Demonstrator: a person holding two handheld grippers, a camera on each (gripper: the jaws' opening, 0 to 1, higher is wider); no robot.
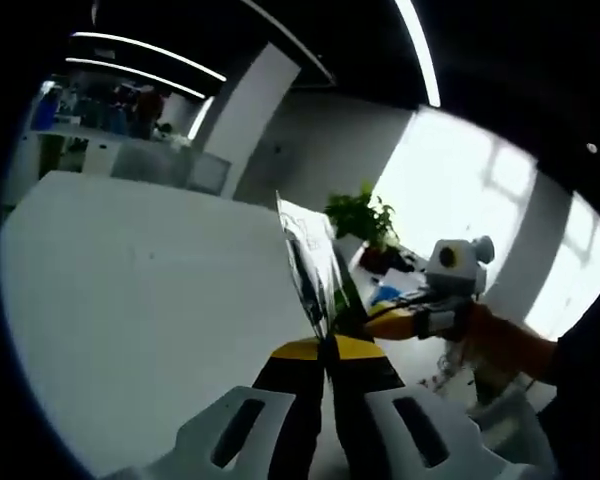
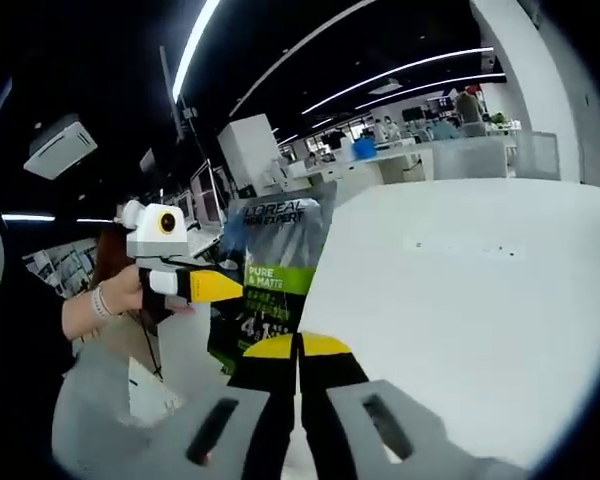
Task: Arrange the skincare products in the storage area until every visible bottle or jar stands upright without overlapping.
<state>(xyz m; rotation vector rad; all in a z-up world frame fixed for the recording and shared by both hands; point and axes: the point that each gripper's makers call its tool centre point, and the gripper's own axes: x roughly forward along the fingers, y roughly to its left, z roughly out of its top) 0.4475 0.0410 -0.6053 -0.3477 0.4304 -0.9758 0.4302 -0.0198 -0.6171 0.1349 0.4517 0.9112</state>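
**One pouch, two grippers on it**

While both fingers look closed, the left gripper [image 1: 327,345] pinches the edge of one L'Oreal pouch [image 2: 276,272], seen edge-on at 12 o'clock in its view. Right gripper [image 2: 298,342] clamps the same pouch's lower edge, held in the air beside one white table [image 2: 460,290]. One potted plant [image 1: 363,217] at 1 o'clock behind.

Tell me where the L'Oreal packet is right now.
The L'Oreal packet is held up off the white table, pinched between both grippers: in the right gripper view it rises above the right gripper, with the left gripper at its left edge.
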